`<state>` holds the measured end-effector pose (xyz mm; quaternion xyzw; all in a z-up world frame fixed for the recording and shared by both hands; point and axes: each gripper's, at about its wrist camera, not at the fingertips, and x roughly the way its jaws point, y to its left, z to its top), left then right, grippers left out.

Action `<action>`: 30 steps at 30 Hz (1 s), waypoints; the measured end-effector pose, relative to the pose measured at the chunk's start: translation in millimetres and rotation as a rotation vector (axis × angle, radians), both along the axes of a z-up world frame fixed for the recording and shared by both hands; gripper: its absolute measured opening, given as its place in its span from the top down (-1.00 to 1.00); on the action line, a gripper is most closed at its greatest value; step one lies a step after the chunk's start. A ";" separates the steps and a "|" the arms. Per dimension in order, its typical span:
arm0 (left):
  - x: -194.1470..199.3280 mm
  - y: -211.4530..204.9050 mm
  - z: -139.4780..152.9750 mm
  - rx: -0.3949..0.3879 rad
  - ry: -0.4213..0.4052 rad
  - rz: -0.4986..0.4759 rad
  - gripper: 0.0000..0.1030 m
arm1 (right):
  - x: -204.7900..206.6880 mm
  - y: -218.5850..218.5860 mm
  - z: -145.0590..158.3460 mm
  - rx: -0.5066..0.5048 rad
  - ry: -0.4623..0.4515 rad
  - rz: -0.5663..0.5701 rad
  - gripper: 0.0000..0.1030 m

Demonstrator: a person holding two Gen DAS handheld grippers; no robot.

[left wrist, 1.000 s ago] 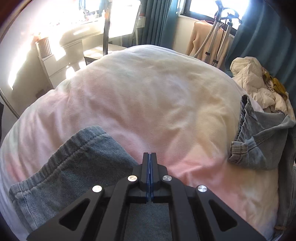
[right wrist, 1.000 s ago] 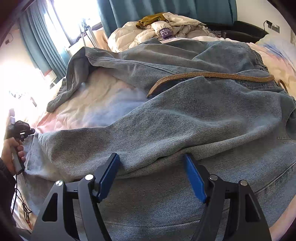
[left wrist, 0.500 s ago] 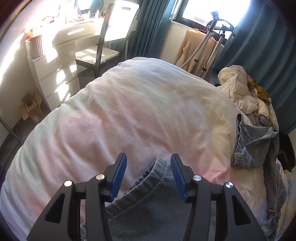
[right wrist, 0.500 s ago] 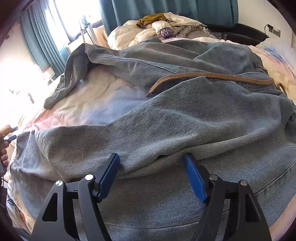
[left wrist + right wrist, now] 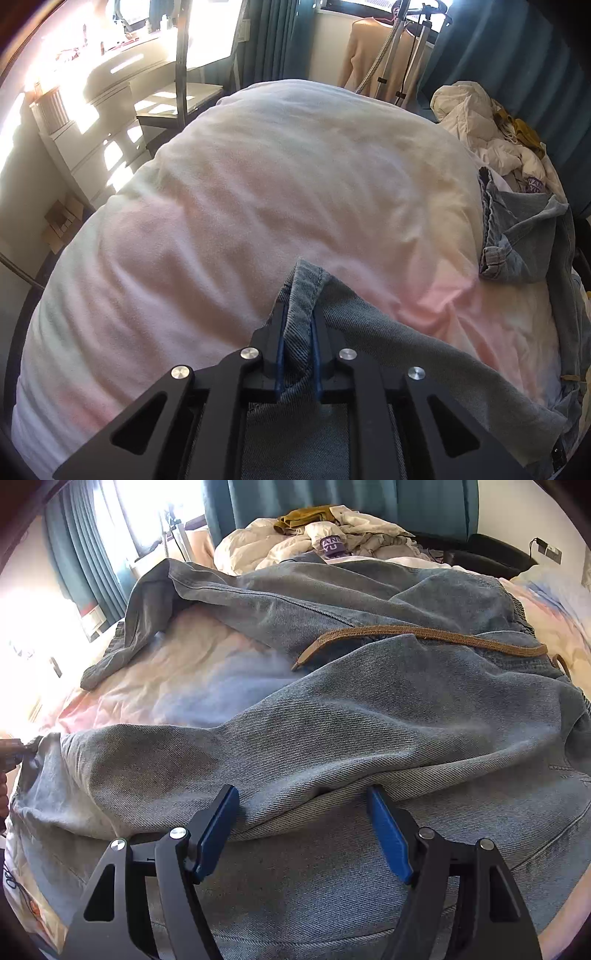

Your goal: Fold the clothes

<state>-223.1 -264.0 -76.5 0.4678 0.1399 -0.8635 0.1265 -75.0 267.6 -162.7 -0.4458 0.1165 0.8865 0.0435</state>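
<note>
Since half a second ago the left gripper (image 5: 298, 334) has closed its jaws on the jeans (image 5: 332, 716) hem, lying on the bed (image 5: 258, 192); right gripper (image 5: 303, 827) gapes, empty — lift evenly, keep the hem taut.

free: bare duvet (image 5: 280, 206) ahead | blocked: clothes pile (image 5: 480, 125), jeans (image 5: 369, 720) spread right

Both wrist views close, downward, sharing jeans (image 5: 369, 332)
</note>
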 end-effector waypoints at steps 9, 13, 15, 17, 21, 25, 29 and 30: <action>-8.8 -14.5 -14.1 -0.083 -0.029 0.161 0.84 | -2.4 -7.5 0.1 0.012 0.003 0.025 -0.40; -7.5 -8.6 -27.1 -0.108 0.002 0.146 0.82 | -7.6 -8.4 -10.1 0.019 -0.038 0.028 -0.40; -4.4 -7.5 -21.3 -0.108 0.013 0.138 0.82 | -8.2 -9.2 -9.9 0.022 -0.037 0.030 -0.40; 0.5 -6.1 -10.9 -0.101 0.029 0.130 0.76 | -8.2 -8.9 -8.7 0.017 -0.033 0.030 -0.40; 17.3 6.5 15.5 -0.071 0.089 0.102 0.58 | -5.1 -5.5 -1.7 -0.025 -0.009 0.027 -0.40; 39.1 35.3 33.6 -0.050 0.150 0.043 0.51 | 1.1 -9.2 8.7 -0.020 0.028 0.047 -0.40; 56.9 76.5 35.4 -0.045 0.133 -0.039 0.48 | 9.3 -18.1 21.3 -0.004 0.075 0.069 -0.40; 61.2 88.2 36.2 -0.052 0.130 -0.063 0.45 | 11.1 -20.6 23.6 0.000 0.084 0.077 -0.40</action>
